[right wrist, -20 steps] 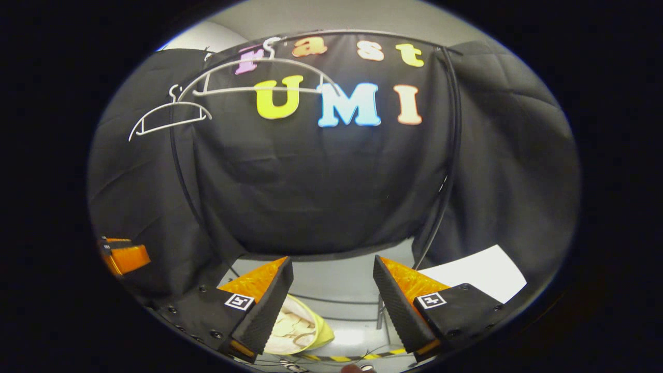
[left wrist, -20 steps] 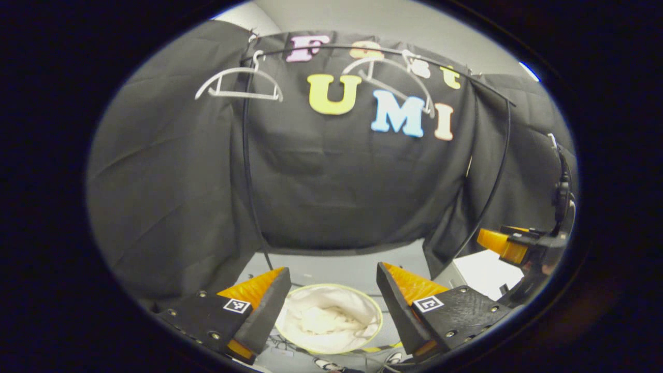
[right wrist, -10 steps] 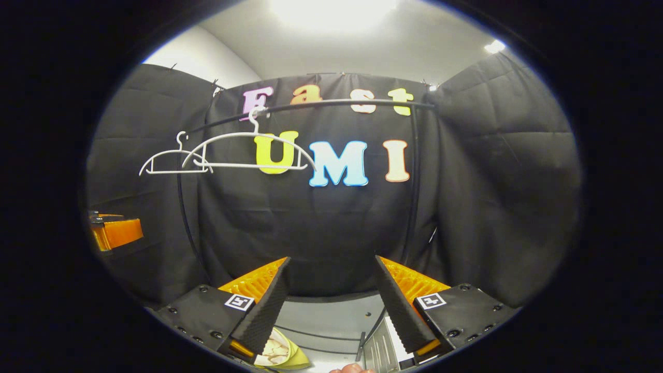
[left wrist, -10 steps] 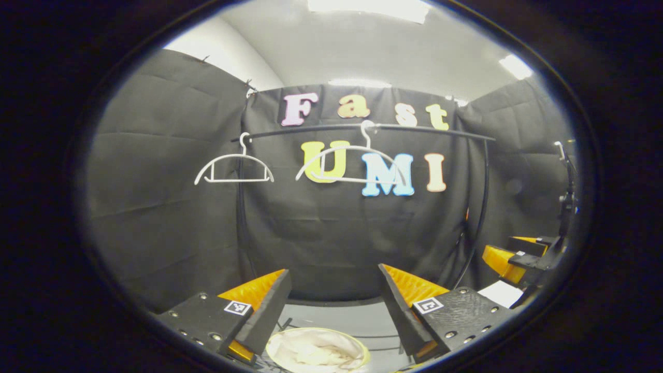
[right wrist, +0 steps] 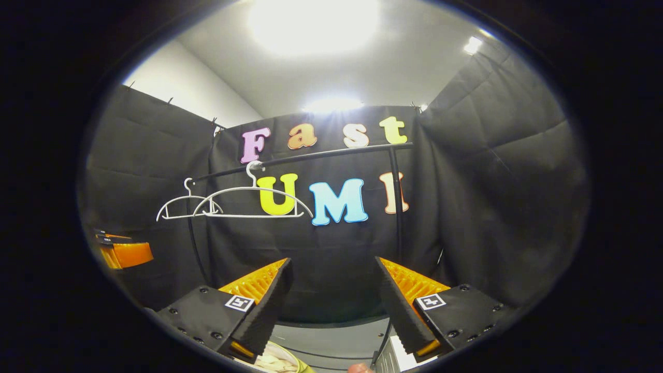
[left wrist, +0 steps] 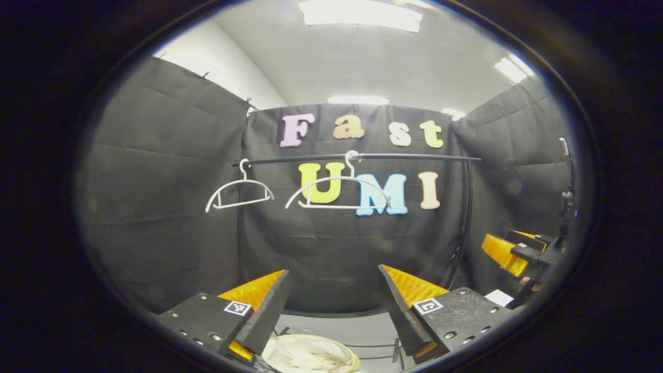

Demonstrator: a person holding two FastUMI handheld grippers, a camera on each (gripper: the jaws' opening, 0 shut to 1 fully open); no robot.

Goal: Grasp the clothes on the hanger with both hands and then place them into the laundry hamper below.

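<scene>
Hanging bare from the rail [left wrist: 362, 156], 2 hangers [left wrist: 339, 194] carry nothing, while the clothes [left wrist: 305, 357] lie bunched inside the hamper [left wrist: 355, 359] on the floor beneath the rail, so the task looks finished or very near it. The left gripper [left wrist: 331, 305] is level, its jaws wide apart with only air between them, above the hamper's near rim. The right gripper [right wrist: 331, 305] is likewise spread and holding nothing, pointed at the cloth wall below the rail's right end. In its view the hamper [right wrist: 282, 364] peeks in at the bottom edge. With both jaws parted and raised, the cloth has probably been let go and the hands cleared away.
</scene>
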